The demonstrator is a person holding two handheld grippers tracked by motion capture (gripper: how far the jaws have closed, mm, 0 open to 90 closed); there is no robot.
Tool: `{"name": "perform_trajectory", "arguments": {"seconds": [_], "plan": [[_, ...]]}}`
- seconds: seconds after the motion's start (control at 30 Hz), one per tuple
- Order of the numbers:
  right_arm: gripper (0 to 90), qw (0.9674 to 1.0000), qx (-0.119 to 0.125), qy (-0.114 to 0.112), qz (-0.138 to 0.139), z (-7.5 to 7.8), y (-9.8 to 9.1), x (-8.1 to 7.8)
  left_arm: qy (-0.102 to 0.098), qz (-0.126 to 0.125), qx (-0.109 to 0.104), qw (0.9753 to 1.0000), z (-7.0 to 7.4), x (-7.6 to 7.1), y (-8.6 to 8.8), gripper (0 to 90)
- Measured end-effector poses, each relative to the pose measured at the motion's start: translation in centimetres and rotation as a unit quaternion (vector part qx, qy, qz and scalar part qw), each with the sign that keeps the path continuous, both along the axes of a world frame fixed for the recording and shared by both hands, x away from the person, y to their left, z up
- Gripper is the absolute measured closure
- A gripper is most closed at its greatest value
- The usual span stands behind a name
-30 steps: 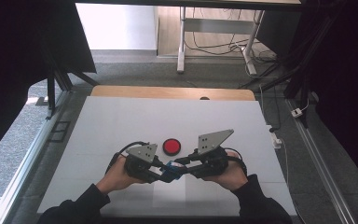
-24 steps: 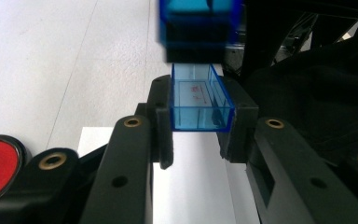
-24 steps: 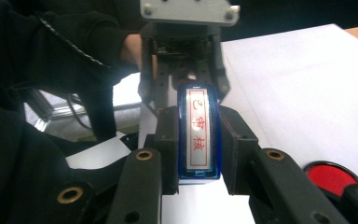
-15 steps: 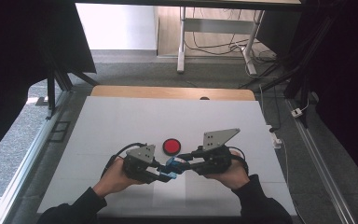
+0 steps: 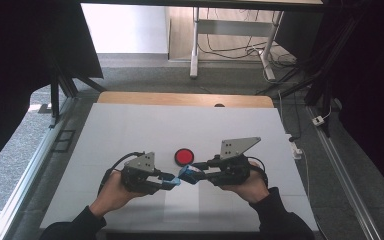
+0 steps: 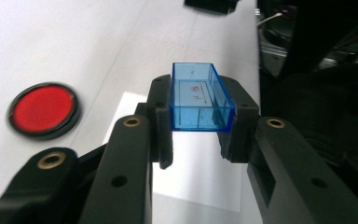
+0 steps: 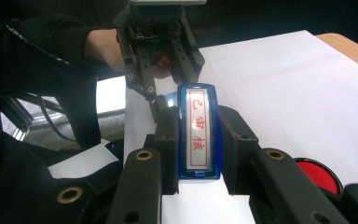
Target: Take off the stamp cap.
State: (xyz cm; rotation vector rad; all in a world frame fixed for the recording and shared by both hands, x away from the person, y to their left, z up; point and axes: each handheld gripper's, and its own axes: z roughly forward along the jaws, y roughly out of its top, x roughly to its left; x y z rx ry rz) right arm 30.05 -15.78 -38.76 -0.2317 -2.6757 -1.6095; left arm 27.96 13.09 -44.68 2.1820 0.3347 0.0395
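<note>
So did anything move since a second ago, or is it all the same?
Nearly the same. The left gripper holds the clear blue cap and the right gripper holds the blue stamp, just as before. Both hands look a touch lower in the high view. The red ink pad stayed put.

The tabletop (image 5: 130,130) is white, with a bare wooden strip along its far edge. A round red pad in a black rim (image 5: 183,156) lies flat on it near the middle. A brighter white sheet (image 5: 182,200) lies at the near edge.
</note>
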Motion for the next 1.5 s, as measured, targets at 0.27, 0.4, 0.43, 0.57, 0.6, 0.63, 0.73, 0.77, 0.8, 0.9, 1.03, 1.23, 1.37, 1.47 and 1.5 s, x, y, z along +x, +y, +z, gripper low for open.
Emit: {"name": "perform_trajectory", "arguments": {"seconds": [0.27, 0.4, 0.43, 0.57, 0.6, 0.63, 0.73, 0.77, 0.8, 0.9, 1.03, 1.23, 1.37, 1.47, 1.5], "plan": [[71.6, 0.9998, -0.002, -0.004, -0.019, 0.1, -0.2, 0.1, 0.013, 0.063, -0.005, 0.9979, 0.2, -1.1, 2.4, 68.4], [71.6, 0.9996, -0.003, -0.003, -0.026, 0.1, -0.3, 0.2, 0.022, 0.09, -0.01, 0.9957, 0.1, -2.0, 3.7, 68.3], [71.6, 0.9994, -0.005, -0.002, -0.034, 0.1, -0.2, 0.2, 0.023, 0.097, -0.008, 0.995, 0.1, -2.2, 3.9, 68.3], [71.6, 0.9992, -0.007, 0.002, -0.04, 0.0, -0.2, 0.3, 0.026, 0.122, -0.006, 0.9922, 0.1, -3.2, 5.0, 68.3], [71.6, 0.999, -0.013, 0.004, -0.042, 0.0, -0.2, 0.4, 0.025, 0.125, -0.006, 0.9918, 0.1, -3.4, 5.3, 68.3], [71.6, 0.999, -0.013, 0.004, -0.042, 0.0, -0.2, 0.4, 0.024, 0.13, -0.006, 0.9912, 0.1, -3.7, 5.5, 68.3], [71.6, 0.999, -0.014, 0.003, -0.043, 0.0, -0.1, 0.3, 0.028, 0.146, -0.008, 0.9889, 0.1, -4.3, 6.2, 68.3], [71.6, 0.9989, -0.016, 0.002, -0.044, 0.0, -0.1, 0.3, 0.029, 0.15, -0.008, 0.9883, 0.1, -4.5, 6.4, 68.3], [71.6, 0.9987, -0.017, 0.0, -0.048, 0.0, -0.1, 0.3, 0.029, 0.155, -0.009, 0.9874, 0.0, -4.7, 6.7, 68.3], [71.6, 0.9986, -0.017, 0.0, -0.051, 0.0, -0.1, 0.4, 0.031, 0.172, -0.013, 0.9846, 0.0, -5.4, 7.5, 68.3], [71.6, 0.9982, -0.016, -0.003, -0.058, 0.0, -0.2, 0.4, 0.036, 0.203, -0.026, 0.9781, -0.3, -6.3, 8.9, 68.2], [71.6, 0.9977, -0.02, -0.005, -0.064, 0.0, -0.2, 0.4, 0.047, 0.243, -0.033, 0.9683, -1.0, -7.5, 11.2, 68.2], [71.6, 0.9971, -0.025, -0.007, -0.071, -0.1, -0.2, 0.5, 0.052, 0.259, -0.029, 0.964, -1.5, -8.1, 12.1, 68.2], [71.6, 0.9968, -0.027, -0.007, -0.075, -0.2, -0.2, 0.6, 0.048, 0.266, -0.013, 0.9628, -1.8, -8.4, 12.2, 68.2], [71.6, 0.9965, -0.028, -0.008, -0.078, -0.2, -0.2, 0.6, 0.048, 0.266, -0.009, 0.9626, -1.9, -8.5, 12.2, 68.1]]}}
